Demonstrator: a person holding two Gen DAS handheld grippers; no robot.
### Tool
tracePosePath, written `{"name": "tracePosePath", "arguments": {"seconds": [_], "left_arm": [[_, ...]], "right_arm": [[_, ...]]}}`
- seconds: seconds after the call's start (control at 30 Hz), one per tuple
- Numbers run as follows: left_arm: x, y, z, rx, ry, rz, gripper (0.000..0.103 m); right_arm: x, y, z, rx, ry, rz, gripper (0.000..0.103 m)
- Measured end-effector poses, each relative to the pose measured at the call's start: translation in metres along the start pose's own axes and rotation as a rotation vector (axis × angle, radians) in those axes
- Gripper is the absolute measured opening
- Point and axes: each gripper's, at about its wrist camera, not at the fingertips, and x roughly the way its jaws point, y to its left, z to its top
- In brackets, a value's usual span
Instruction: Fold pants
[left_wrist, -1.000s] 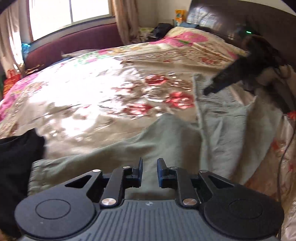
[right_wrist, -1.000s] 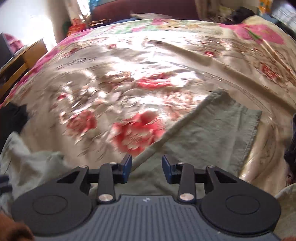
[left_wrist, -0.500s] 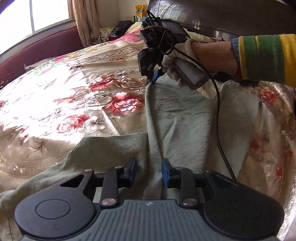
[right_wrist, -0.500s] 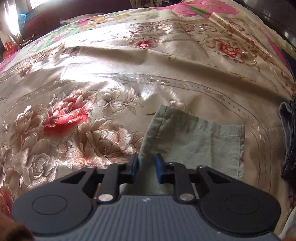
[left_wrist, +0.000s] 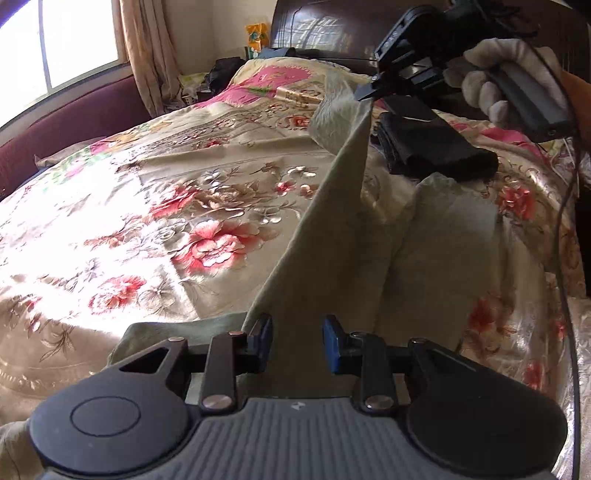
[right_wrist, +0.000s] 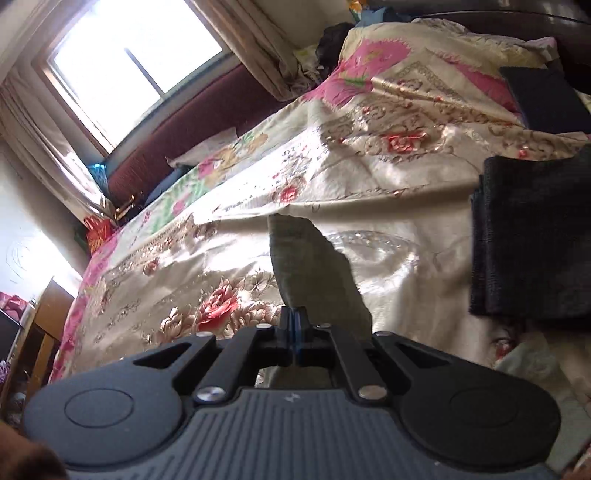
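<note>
Grey-green pants lie on a floral bedspread. In the left wrist view, one leg is pulled up taut from near my left gripper to the right gripper at the upper right. My left gripper is open, its blue pads either side of the fabric, not closed on it. In the right wrist view, my right gripper is shut on the pants' leg end, which stands up beyond the fingers, lifted above the bed.
A folded black garment lies on the bed at the right, also in the right wrist view. A dark headboard is behind; a window and maroon bench are at the far side. A cable hangs at right.
My right gripper has closed on the pants' leg end and lifted it up off the bed toward the headboard. The leg is now pulled taut. My left gripper has opened a little wider.
</note>
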Motion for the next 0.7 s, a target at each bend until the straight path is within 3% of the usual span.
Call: {"name": "tracePosePath", "arguments": {"seconds": [0.13,0.3,0.43,0.5,0.6,0.7], "left_arm": [[0.008,-0.032,0.002,0.117,0.009,0.015,0.047],[0.015,-0.071,-0.004,0.253,0.050,0.003,0.047],[0.014,-0.090,-0.010,0.334,0.062,0.036,0.047],[0.016,-0.092,-0.010,0.340,0.070,0.041,0.047],[0.022,-0.095,-0.007,0.342,0.069,0.068,0.047],[0.024,-0.095,-0.004,0.340,0.062,0.091,0.047]], "right_arm": [[-0.041,-0.059,-0.029,0.125,-0.035,-0.056,0.001],[-0.042,-0.128,-0.078,0.311,0.022,-0.117,0.001],[-0.039,-0.145,-0.092,0.372,0.025,-0.087,0.002],[-0.036,-0.150,-0.092,0.404,0.028,-0.056,0.010],[-0.030,-0.160,-0.090,0.453,0.012,-0.027,0.010],[-0.026,-0.168,-0.084,0.463,-0.011,-0.051,0.011]]}}
